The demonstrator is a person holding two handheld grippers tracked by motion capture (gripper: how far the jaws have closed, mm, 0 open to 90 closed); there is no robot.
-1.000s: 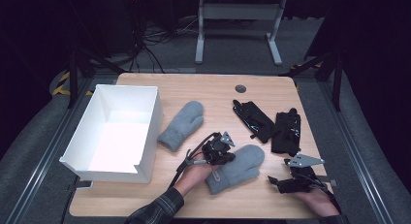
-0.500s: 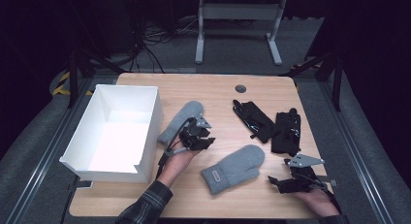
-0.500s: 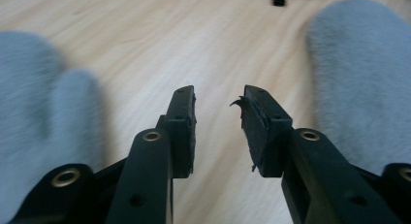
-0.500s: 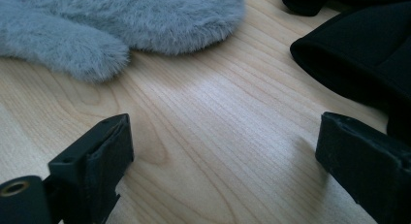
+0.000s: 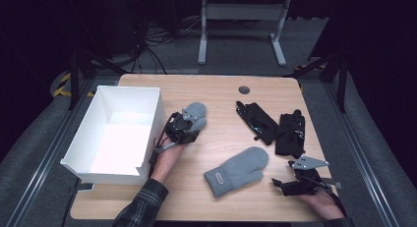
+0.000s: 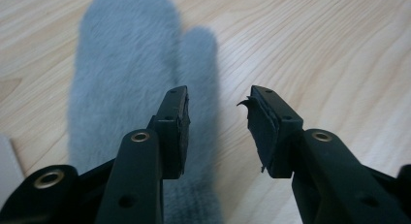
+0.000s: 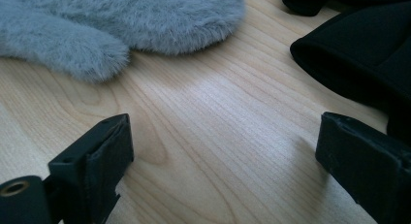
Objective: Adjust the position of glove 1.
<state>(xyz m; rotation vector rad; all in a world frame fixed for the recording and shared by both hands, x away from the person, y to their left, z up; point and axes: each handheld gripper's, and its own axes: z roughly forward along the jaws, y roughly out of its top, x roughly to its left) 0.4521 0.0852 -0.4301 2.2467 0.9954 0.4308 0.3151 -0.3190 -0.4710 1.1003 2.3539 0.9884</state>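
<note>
The left claw [image 5: 189,123] hovers over the grey mitten [image 5: 196,112] beside the white box [image 5: 152,120] on the table [image 5: 221,94], its jaws just opened, empty. Soft, light and fluffy, the mitten should pinch best at its cuff. The right claw [image 5: 285,184] rests spread.

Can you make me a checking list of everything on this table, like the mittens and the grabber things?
Surface: wooden table, light, with a dark round cap near its far edge.
Job's things: one grey mitten beside the white box; the second grey mitten lies near the front edge.
Clutter: two black gloves at the right.
Grippers: left gripper over the first mitten's cuff, jaws just opening, not pressing it; right gripper open above bare wood.
Cables: one trails from the left gripper along the hand.
Surroundings: dark floor, grey metal stand, tangled floor cables behind the table.
</note>
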